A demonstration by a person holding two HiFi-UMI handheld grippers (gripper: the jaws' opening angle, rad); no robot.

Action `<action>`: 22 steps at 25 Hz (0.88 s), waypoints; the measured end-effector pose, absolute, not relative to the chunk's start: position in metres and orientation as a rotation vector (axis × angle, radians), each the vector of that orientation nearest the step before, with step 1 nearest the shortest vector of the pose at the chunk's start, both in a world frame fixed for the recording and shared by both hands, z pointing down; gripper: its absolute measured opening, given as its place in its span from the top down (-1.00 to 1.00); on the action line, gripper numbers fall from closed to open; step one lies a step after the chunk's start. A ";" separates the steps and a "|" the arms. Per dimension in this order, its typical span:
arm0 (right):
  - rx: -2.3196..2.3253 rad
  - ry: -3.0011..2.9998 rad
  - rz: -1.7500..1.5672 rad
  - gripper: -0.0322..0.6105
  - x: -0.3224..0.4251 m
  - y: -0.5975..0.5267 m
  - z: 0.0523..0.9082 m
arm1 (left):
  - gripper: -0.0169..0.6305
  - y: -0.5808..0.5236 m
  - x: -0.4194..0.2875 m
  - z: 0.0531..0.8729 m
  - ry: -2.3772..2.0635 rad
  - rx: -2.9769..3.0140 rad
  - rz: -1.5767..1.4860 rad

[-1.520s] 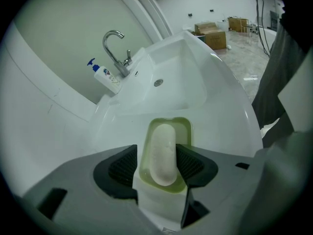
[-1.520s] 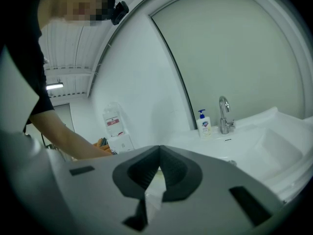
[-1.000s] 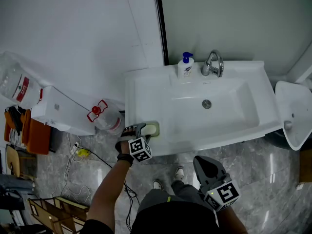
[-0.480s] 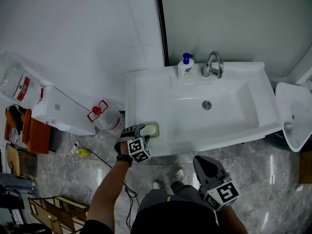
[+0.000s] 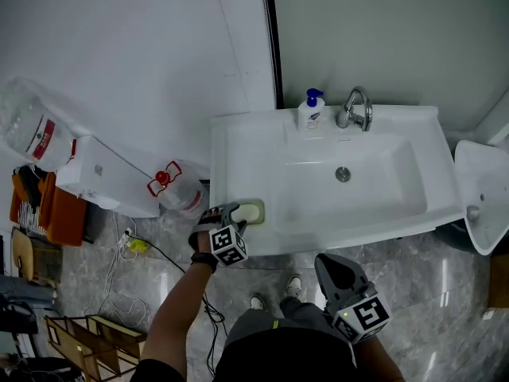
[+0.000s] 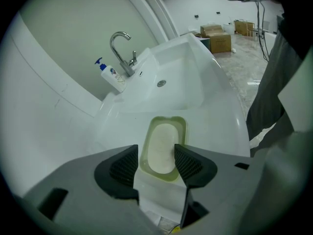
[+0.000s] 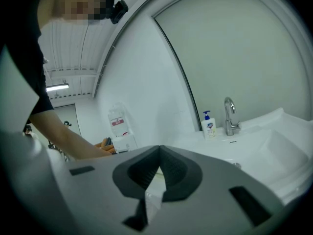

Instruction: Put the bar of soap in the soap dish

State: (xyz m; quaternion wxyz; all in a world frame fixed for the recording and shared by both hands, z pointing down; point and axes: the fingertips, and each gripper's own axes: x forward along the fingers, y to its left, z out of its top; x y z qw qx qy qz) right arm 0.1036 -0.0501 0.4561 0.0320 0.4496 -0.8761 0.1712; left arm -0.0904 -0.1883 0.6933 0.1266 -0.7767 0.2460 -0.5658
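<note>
Soap bar (image 6: pixel 162 146) in dish (image 6: pixel 182 125) just beyond empty, parted, lately narrowing left tongs (image 6: pixel 155 152); right tongs (image 7: pixel 159 153) closed.

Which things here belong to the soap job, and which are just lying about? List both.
Job: bar of soap, soap dish.
Lying about: pump bottle, faucet, water jug beside the sink.

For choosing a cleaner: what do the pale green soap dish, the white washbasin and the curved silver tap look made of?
Pale green soap dish: probably plastic, slightly translucent rounded rim.
White washbasin: likely glazed ceramic, glossy with soft highlights.
Curved silver tap: chromed metal, by its mirror-like shine.
</note>
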 end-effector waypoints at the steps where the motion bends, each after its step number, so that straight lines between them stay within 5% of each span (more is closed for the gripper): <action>1: 1.382 -2.698 0.520 0.87 0.104 -0.051 0.456 | 0.22 -0.189 -0.091 0.694 0.719 -2.262 -1.648; 10: 1.384 -2.697 0.487 0.87 0.103 -0.055 0.452 | 0.25 -0.193 -0.092 0.692 0.763 -2.302 -1.646; 22: 1.385 -2.714 0.490 0.87 0.091 -0.058 0.443 | 0.67 -0.198 -0.088 0.687 0.846 -2.429 -1.588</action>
